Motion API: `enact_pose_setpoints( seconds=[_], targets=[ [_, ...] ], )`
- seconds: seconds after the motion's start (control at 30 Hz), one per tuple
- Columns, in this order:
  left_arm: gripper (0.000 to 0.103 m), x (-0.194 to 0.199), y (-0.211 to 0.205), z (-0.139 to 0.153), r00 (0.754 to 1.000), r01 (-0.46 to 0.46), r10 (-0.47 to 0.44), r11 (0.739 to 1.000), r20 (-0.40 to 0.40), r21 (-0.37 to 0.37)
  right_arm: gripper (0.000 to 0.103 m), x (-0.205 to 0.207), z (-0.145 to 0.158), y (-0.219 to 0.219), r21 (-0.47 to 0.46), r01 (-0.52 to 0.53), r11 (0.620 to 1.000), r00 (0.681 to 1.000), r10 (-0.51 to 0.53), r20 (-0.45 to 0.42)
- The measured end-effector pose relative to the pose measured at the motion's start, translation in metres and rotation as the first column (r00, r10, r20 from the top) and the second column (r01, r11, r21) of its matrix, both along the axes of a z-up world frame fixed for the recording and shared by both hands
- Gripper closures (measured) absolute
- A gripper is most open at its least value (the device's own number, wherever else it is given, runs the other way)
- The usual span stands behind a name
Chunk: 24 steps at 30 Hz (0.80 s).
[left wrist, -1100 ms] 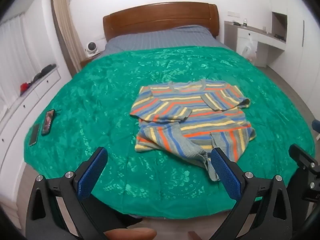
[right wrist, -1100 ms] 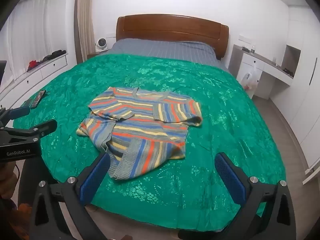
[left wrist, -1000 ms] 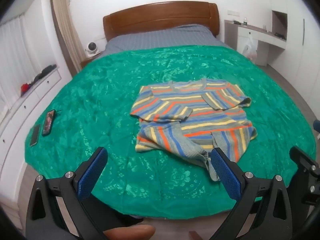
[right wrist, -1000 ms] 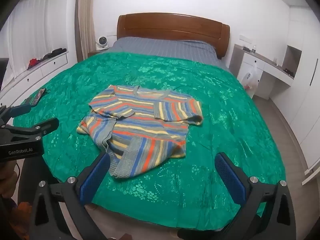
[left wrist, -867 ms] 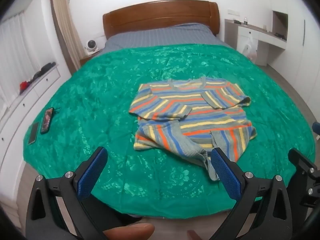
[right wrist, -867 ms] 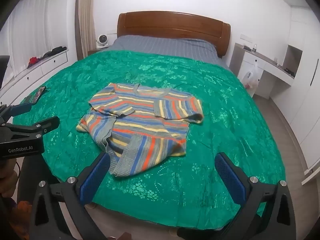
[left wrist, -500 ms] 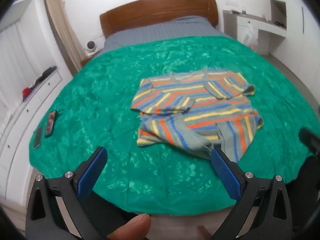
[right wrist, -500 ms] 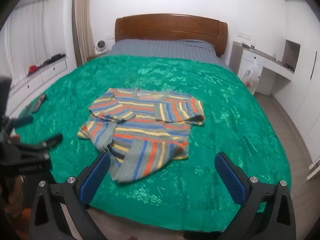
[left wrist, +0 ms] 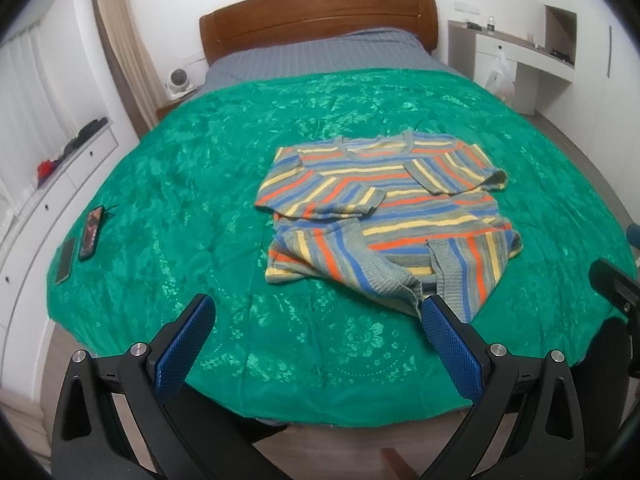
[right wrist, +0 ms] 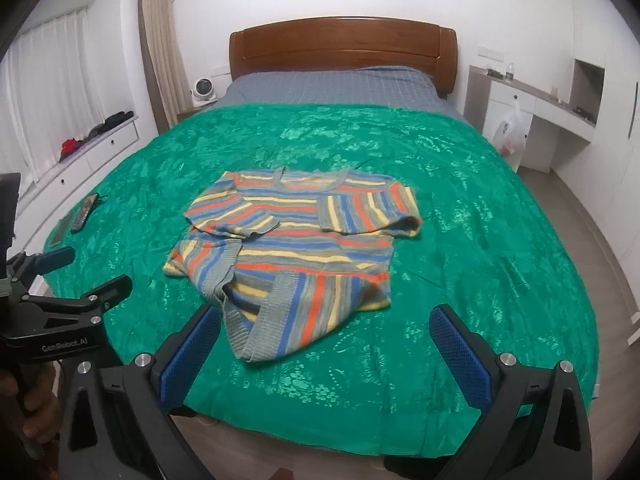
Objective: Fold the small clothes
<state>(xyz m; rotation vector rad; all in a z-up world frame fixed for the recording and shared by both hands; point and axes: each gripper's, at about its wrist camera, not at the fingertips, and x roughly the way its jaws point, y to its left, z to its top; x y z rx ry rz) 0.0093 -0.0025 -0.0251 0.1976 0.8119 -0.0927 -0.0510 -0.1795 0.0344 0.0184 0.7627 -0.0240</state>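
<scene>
At the centre of both frames, a striped sweater point(left wrist: 384, 216) lies on the green bedspread point(left wrist: 208, 184) of the bed point(right wrist: 344, 80). Both sleeves are folded across the chest. The lower hem, in the lower middle of the frame, is bunched and partly turned up, not squared. Judgement: the sleeve folds are done; the bottom-to-top fold and final flattening remain.

The left gripper point(left wrist: 316, 340) is held above the near edge of the bed, fingers point(left wrist: 448, 340) spread wide and empty. The right gripper point(right wrist: 326, 346) is in the same condition, fingers wide, holding nothing. Neither touches the sweater.

Two phones point(left wrist: 90, 233) lie at the left edge of the bedspread, well apart from the sweater.
</scene>
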Motion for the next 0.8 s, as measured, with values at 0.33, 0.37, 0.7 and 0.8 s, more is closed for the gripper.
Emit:
enact_pose_setpoints(
  seconds=[0.33, 0.37, 0.7, 0.8],
  targets=[
    [0.000, -0.002, -0.010, 0.007, 0.997, 0.075, -0.076, 0.997, 0.013, 0.014, 0.000, 0.002, 0.003, -0.001, -0.021, 0.073, 0.997, 0.997, -0.074, -0.030],
    [0.000, -0.003, -0.008, 0.007, 0.998, 0.070, -0.070, 0.998, 0.005, -0.003, 0.000, 0.001, 0.003, 0.000, -0.026, 0.083, 0.996, 0.996, -0.084, -0.029],
    [0.000, -0.003, -0.007, -0.004, 0.999, 0.023, -0.024, 1.000, -0.043, -0.021, 0.000, -0.001, -0.001, 0.016, -0.028, 0.049, 0.998, 0.997, -0.050, -0.057],
    [0.000, -0.003, -0.004, -0.004, 0.999, 0.012, -0.013, 1.000, -0.041, -0.020, 0.000, -0.001, -0.002, 0.017, -0.025, 0.049, 0.998, 0.997, -0.050, -0.062]
  ],
)
